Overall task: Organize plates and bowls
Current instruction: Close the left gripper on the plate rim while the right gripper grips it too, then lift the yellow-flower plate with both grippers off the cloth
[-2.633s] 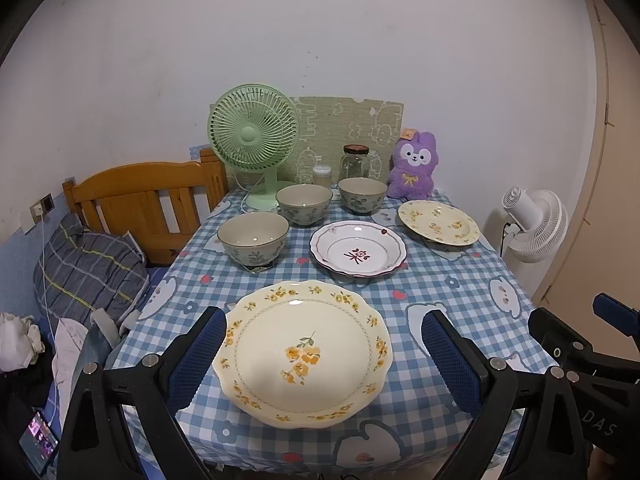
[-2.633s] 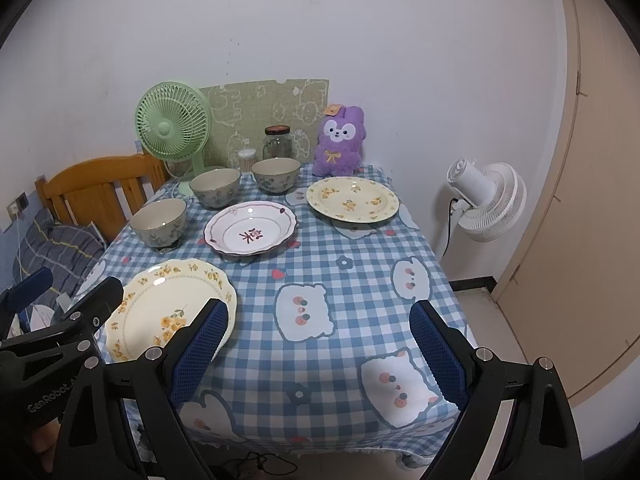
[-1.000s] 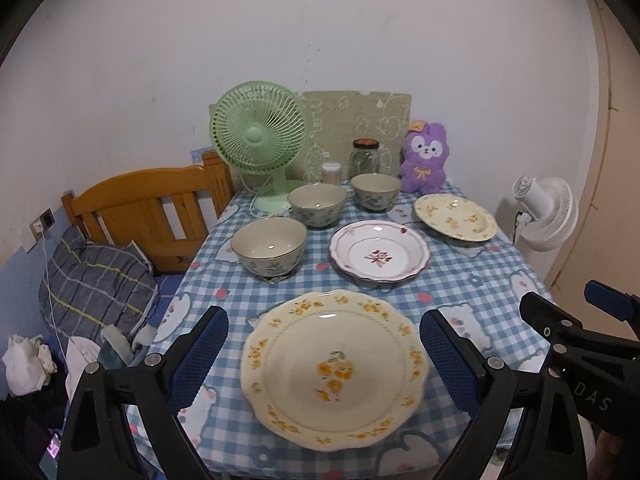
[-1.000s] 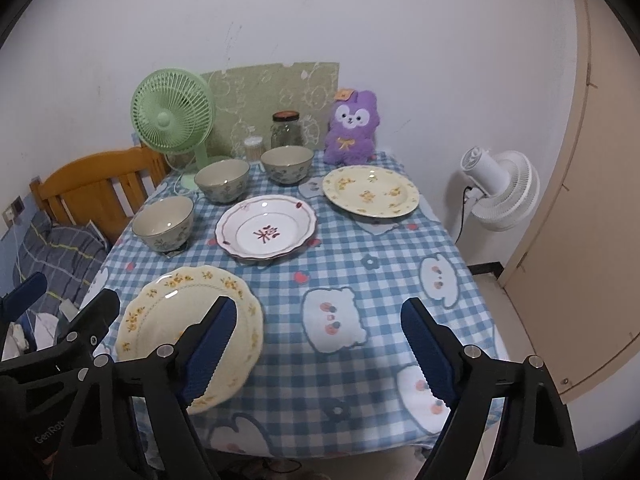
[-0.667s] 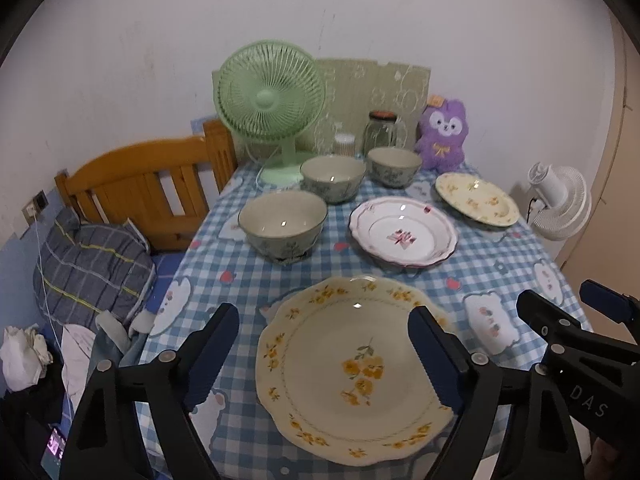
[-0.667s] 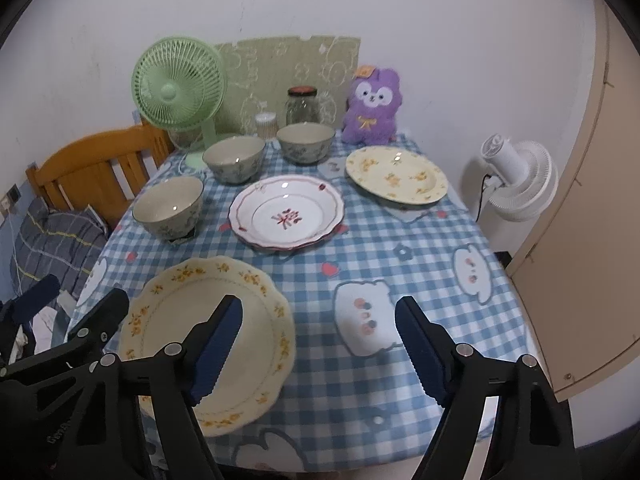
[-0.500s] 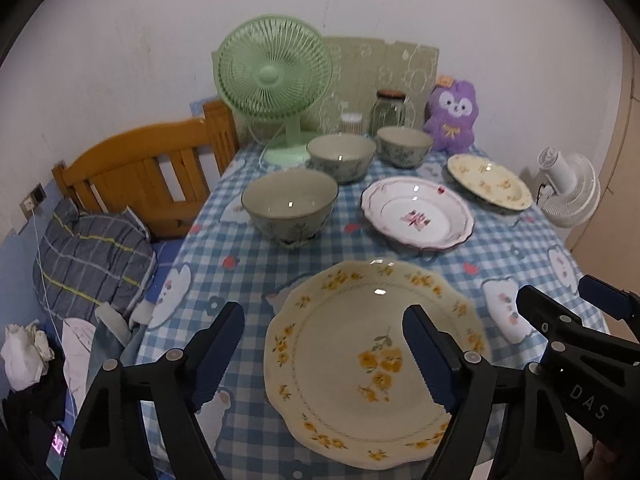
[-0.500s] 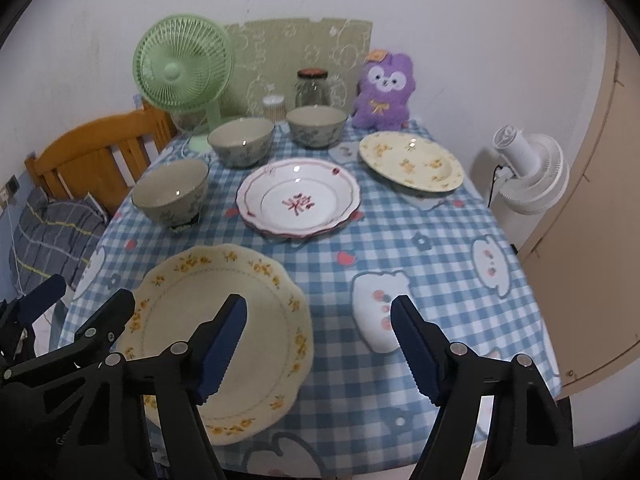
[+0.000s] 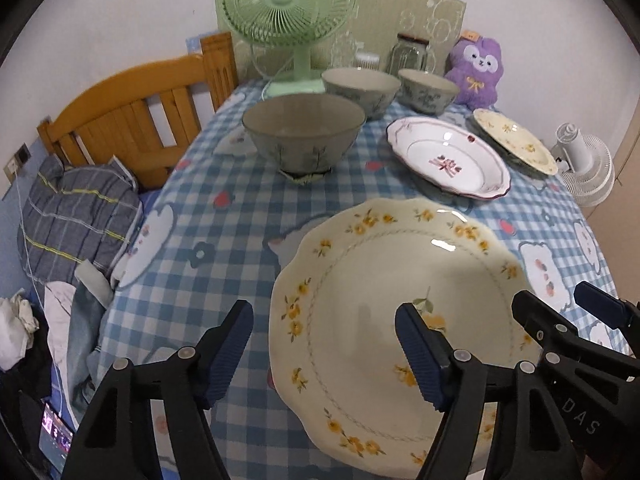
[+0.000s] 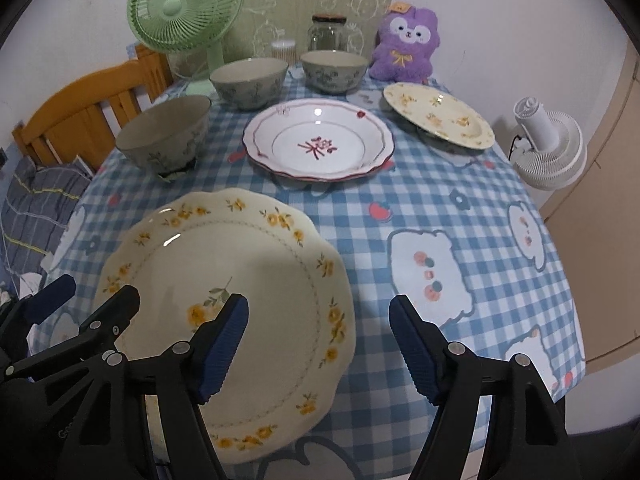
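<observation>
A large cream plate with yellow flowers (image 9: 392, 304) (image 10: 240, 304) lies at the table's near edge. My left gripper (image 9: 324, 344) is open and straddles its left rim from above. My right gripper (image 10: 320, 336) is open and straddles its right rim. Behind it sit a white plate with red trim (image 9: 448, 162) (image 10: 318, 144), a smaller yellow-flower plate (image 9: 516, 140) (image 10: 438, 118), and three grey-green bowls: the nearest bowl (image 9: 304, 136) (image 10: 164, 136), the middle bowl (image 9: 360, 86) (image 10: 250, 82) and the far bowl (image 9: 428, 90) (image 10: 334, 70).
A blue checked tablecloth (image 10: 460, 240) covers the table. A green desk fan (image 9: 286, 4), a glass jar (image 10: 327, 34) and a purple plush toy (image 10: 406, 46) stand at the back. A wooden bed frame (image 9: 132, 112) and bedding are left, a white fan (image 10: 548, 148) right.
Both grippers have moved forward and down toward the near large plate, which now fills the space between them. Both jaws have narrowed a little. Nothing on the table has moved.
</observation>
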Tool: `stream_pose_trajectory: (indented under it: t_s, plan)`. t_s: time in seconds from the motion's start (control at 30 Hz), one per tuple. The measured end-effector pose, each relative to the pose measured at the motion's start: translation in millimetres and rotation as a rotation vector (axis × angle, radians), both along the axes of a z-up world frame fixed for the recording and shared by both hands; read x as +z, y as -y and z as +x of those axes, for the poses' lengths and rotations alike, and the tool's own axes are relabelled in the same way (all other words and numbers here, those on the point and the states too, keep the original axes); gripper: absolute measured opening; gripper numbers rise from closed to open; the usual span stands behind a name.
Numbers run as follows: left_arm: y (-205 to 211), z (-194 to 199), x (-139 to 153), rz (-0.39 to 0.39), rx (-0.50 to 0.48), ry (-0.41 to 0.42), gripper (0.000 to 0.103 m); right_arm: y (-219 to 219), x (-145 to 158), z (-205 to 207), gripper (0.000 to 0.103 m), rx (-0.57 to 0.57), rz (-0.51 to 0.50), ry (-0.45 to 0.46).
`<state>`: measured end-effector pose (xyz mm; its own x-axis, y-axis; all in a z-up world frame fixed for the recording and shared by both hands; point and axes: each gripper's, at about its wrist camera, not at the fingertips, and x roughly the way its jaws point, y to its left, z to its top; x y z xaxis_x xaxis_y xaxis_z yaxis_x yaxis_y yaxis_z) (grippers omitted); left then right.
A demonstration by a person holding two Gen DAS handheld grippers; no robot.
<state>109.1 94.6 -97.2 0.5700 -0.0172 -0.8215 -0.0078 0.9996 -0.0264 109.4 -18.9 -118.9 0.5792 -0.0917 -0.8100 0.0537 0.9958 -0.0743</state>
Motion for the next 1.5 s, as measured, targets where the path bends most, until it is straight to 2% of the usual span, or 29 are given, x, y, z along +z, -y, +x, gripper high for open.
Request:
stream_pose_trajectory:
  t_s: [0.17, 0.43, 0.6, 0.77, 1.13, 1.5]
  plan:
    - [-2, 8, -16, -0.027, -0.005, -0.051, 0.071, -2, -13, 12, 0.073, -0.024, -0.009, -0.035]
    - [-3, 21, -27, -0.043, -0.002, -0.081, 0.069, 2, -24, 23, 0.069, -0.061, -0.007, -0.068]
    - [-7, 25, -32, -0.044, 0.002, -0.107, 0.06, 10, -32, 29, 0.053, -0.09, 0.041, -0.099]
    - [-8, 30, -40, -0.026, 0.026, -0.139, 0.051, 9, -40, 35, 0.052, -0.071, 0.041, -0.113]
    - [-11, 37, -41, -0.048, 0.06, -0.145, 0.052, 11, -44, 51, 0.049, -0.034, 0.044, -0.139]
    - [2, 41, -38, -0.032, 0.061, -0.158, 0.052, 19, -41, 61, 0.049, -0.008, 0.017, -0.152]
